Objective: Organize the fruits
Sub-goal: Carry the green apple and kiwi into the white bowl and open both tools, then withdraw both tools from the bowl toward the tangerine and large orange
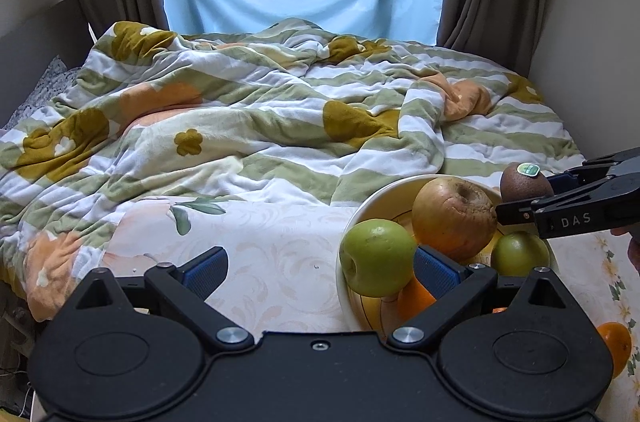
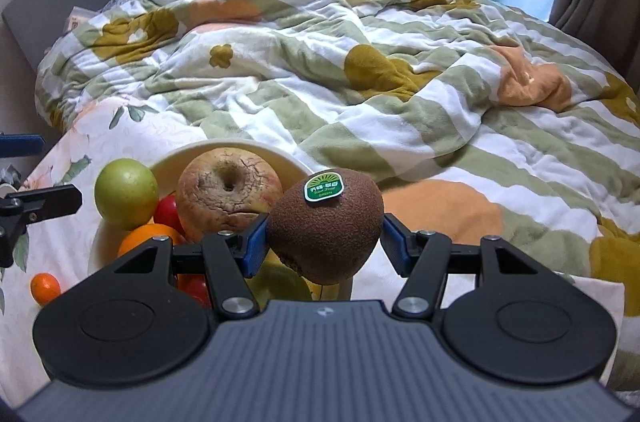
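A cream bowl (image 1: 362, 212) sits on the bed and holds a green apple (image 1: 376, 256), a wrinkled russet apple (image 1: 454, 218), another green fruit (image 1: 518, 254) and an orange (image 1: 414, 298). My right gripper (image 2: 324, 238) is shut on a brown kiwi (image 2: 326, 226) with a green sticker and holds it just above the bowl's (image 2: 168, 160) near right rim; the kiwi also shows in the left wrist view (image 1: 524, 182). My left gripper (image 1: 320, 270) is open and empty, its right finger by the bowl's left side.
A small orange (image 2: 45, 288) lies on the floral sheet (image 1: 260, 246) left of the bowl as the right wrist sees it. A rumpled striped duvet (image 1: 240, 110) covers the bed behind. Curtains and a window stand beyond.
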Tool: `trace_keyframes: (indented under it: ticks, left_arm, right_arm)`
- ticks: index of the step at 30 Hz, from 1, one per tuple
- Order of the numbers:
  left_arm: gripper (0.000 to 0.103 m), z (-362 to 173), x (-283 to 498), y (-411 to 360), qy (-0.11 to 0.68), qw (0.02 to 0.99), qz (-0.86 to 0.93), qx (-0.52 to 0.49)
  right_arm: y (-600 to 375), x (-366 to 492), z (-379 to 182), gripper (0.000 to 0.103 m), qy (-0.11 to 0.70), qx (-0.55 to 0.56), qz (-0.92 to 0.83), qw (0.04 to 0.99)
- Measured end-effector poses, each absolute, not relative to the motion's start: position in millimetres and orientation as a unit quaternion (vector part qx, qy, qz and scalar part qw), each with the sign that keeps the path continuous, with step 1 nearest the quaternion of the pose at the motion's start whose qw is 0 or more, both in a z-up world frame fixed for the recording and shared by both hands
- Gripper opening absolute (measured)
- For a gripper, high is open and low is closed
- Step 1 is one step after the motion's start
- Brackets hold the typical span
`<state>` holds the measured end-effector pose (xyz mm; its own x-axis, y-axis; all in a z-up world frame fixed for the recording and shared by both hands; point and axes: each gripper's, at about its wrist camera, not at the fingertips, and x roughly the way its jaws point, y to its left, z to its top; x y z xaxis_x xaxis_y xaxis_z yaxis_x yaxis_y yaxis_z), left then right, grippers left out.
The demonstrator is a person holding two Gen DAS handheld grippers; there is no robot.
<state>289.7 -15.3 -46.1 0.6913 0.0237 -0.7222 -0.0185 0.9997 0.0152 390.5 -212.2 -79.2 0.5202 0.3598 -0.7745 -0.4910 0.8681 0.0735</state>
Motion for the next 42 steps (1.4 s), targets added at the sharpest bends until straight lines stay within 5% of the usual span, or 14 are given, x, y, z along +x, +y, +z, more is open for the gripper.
trace_keyframes:
  ticks: [12,42]
  left_arm:
    - [0.101,-40.2,279.4,-12.4,0.386,0.923,0.011,0.005]
    - [0.101,49.2,136.6,14.5,0.284,0.958,-0.022,0.012]
  right_arm:
    - [-221.8,386.6,-78.8,0.101,0.417,-0.057,0.231,0.877]
    - [-220.9,196.5,45.3,0.101,0.328,-0.001,0.129,0.936]
